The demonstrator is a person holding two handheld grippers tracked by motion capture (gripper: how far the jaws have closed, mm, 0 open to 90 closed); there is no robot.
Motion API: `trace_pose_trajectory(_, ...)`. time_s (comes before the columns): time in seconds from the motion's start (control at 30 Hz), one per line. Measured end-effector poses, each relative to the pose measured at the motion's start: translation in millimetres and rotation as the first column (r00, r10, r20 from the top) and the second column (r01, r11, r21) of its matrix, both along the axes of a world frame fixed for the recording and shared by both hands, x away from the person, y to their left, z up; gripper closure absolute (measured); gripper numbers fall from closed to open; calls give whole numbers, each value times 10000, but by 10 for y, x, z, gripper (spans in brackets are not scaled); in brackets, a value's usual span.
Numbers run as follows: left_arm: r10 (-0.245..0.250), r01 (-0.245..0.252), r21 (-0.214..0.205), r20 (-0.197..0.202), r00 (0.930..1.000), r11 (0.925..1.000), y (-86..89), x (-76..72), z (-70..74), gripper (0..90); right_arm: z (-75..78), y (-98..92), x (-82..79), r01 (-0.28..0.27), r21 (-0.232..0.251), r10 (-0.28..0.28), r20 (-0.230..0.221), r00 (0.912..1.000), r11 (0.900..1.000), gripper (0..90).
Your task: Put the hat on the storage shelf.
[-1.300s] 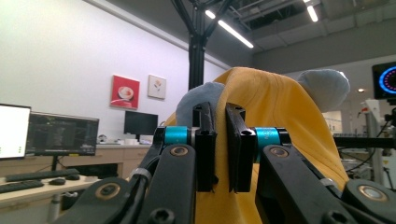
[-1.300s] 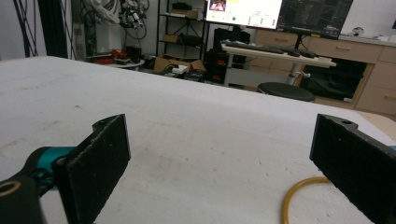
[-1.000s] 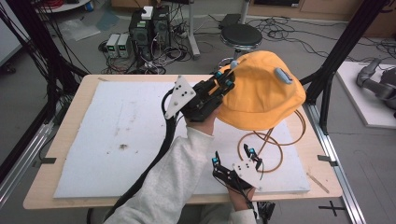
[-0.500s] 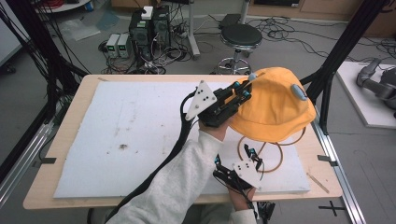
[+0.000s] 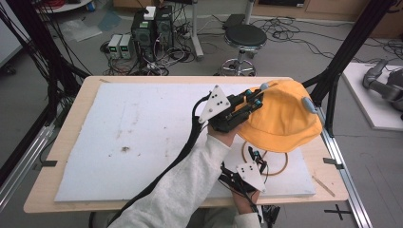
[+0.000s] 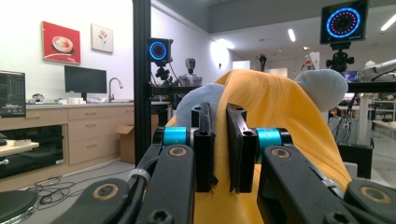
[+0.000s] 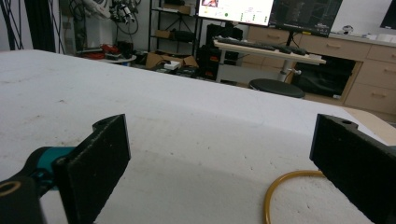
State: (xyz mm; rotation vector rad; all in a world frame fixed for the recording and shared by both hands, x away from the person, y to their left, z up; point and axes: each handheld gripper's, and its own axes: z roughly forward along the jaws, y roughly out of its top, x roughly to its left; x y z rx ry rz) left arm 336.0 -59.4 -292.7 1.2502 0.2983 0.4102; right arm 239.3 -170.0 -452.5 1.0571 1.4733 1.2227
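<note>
An orange hat (image 5: 285,118) with grey ear-like pads hangs over the table's right side. My left gripper (image 5: 253,98) is shut on its fabric at the left edge. In the left gripper view the jaws stand nearly together around a fold of the hat (image 6: 285,126), and the left gripper (image 6: 219,140) points level. At the near edge of the board my right gripper (image 5: 257,156) stands open with nothing between its pads. It lies just beside a thin wooden ring (image 5: 281,167). The right gripper (image 7: 219,158) has its jaws wide apart, and the ring (image 7: 272,193) curves in at lower right.
A white foam board (image 5: 142,133) covers most of the wooden table (image 5: 62,142). A black frame post (image 5: 332,85) rises at the table's right edge. A stool (image 5: 244,38) and power boxes (image 5: 121,45) stand on the floor beyond the far edge.
My left gripper has carried the hat to the right and a little lower, so it now hangs over the ring. The right gripper has stayed where it was.
</note>
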Motion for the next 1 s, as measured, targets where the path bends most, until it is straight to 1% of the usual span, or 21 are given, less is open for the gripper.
trace_pose_trajectory(0.1,-94,94,101,-49,9999,9999,-15,10,-22,820,0,6,0,9,39,-8,-35,10000,10000,45)
trace_pose_trajectory(0.13,-134,134,71,-60,9999,9999,-23,13,-31,817,0,3,3,14,-4,-14,4,10000,10000,45)
trace_pose_trajectory(0.23,-119,121,139,-162,9998,9998,-26,26,-47,812,-1,6,6,36,43,-36,-22,10000,10000,45)
trace_pose_trajectory(0.4,-92,95,179,-203,9998,9998,-30,38,-54,805,0,14,5,39,34,-39,-50,10000,10000,45)
trace_pose_trajectory(0.53,-80,91,442,-249,9997,9990,-54,54,-83,804,0,12,7,67,30,-67,-45,10000,10000,45)
trace_pose_trajectory(0.6,-98,112,476,-307,9995,9988,-71,66,-98,805,1,12,10,73,30,-73,-41,10000,10000,45)
trace_pose_trajectory(0.67,-133,148,381,-408,9991,9992,-85,73,-101,806,1,15,8,77,65,-76,-95,9999,9999,45)
trace_pose_trajectory(0.7,-112,129,453,-369,9993,9989,-89,79,-96,807,1,13,10,79,47,-79,-74,9999,10000,45)
trace_pose_trajectory(0.73,-119,138,469,-399,9991,9988,-98,83,-92,806,1,13,12,87,37,-86,-50,10000,10000,45)
trace_pose_trajectory(0.83,-96,134,699,-544,9985,9975,-116,114,-90,800,0,16,14,53,86,-53,-68,10000,9999,45)
trace_pose_trajectory(0.93,9,43,750,-696,9976,9972,-121,127,-102,773,1,15,19,92,66,-91,-75,9999,9999,45)
trace_pose_trajectory(1.0,-20,68,769,-625,9980,9970,-123,128,-104,769,1,14,22,84,57,-83,-63,9999,9999,45)
